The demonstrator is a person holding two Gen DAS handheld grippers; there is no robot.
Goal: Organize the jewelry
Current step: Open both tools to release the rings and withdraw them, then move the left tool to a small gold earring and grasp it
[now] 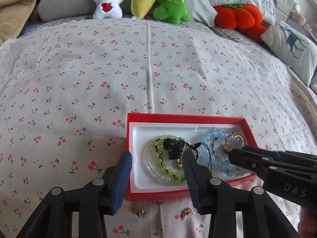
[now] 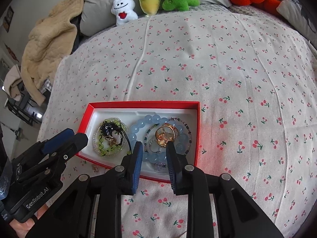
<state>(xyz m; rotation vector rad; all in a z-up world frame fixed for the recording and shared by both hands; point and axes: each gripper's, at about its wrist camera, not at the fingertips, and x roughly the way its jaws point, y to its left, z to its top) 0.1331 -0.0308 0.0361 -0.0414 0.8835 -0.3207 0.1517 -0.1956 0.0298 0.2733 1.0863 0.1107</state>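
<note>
- A red box [image 1: 202, 117] with a white liner is lying on the bed [image 1: 138, 69], on a cherry-print sheet; in the left wrist view its long axis is running left to right, with the right end angled slightly nearer the camera.
- In the left half a green bead bracelet [image 1: 168, 171] and a clear bead bracelet [image 1: 147, 158] are lying as overlapping loops, a black hair claw [image 1: 174, 148] is resting on top of them, and a small gold piece [image 1: 179, 162] is sitting just beside the claw.
- In the right half a pale blue bead bracelet [image 2: 150, 119] is curling around a thin strand of dark small beads [image 2: 186, 127], with a gold ring-like ornament [image 2: 165, 135] sitting in the middle.
- The left hand-held gripper [image 1: 158, 178] is hovering over the box's near left corner, its blue pads standing apart with nothing pinched — the left pad outside the box wall, the right pad over the bracelets.
- The right hand-held gripper [image 2: 154, 158] is pointing steeply down over the blue bracelet, its jaws parted; the right fingertip is sitting just at the gold ornament's near edge, though whether it is actually touching is hard to tell from here.
- Two small gold earrings [image 1: 139, 211] are lying on the sheet just in front of the box — well apart from each other, between the left gripper's fingers in its own view.
</note>
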